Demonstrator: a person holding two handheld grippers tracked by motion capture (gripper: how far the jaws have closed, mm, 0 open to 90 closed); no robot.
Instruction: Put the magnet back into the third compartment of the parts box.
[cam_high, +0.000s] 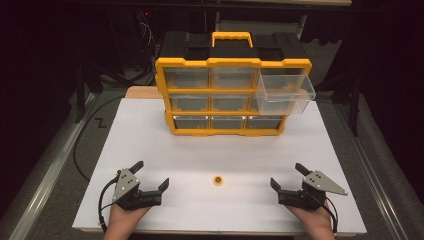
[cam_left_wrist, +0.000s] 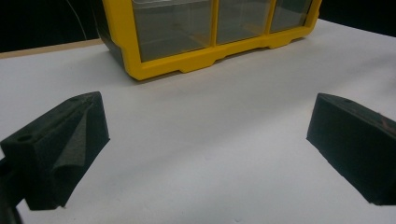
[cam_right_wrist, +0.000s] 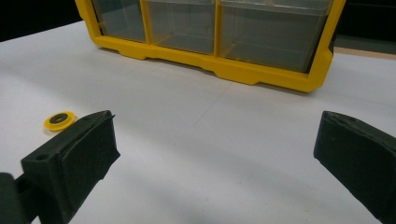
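Both grippers rest low at the near edge of the white surface (cam_high: 150, 145), each in a hand that comes in from the bottom of the high view. On the left gripper (cam_high: 152, 174) the fingers (cam_left_wrist: 65, 144) are spread wide and released, with bare surface between them. On the right gripper (cam_high: 289, 176) the fingers (cam_right_wrist: 77, 156) are likewise spread wide and grasp nothing.

Between the two grippers, a little nearer the left one in the high view, lies a small yellow ring with a dark centre (cam_high: 218, 180), flat on the surface and apart from every finger. In the right gripper view the ring (cam_right_wrist: 59, 120) sits just beyond the tip of the finger at the left of that view, outside the gap rather than within it.

Farther back stands a yellow and black drawer cabinet (cam_high: 232, 95) with clear drawers, well apart from the ring. Its top right drawer (cam_high: 285, 90) is pulled out toward the person
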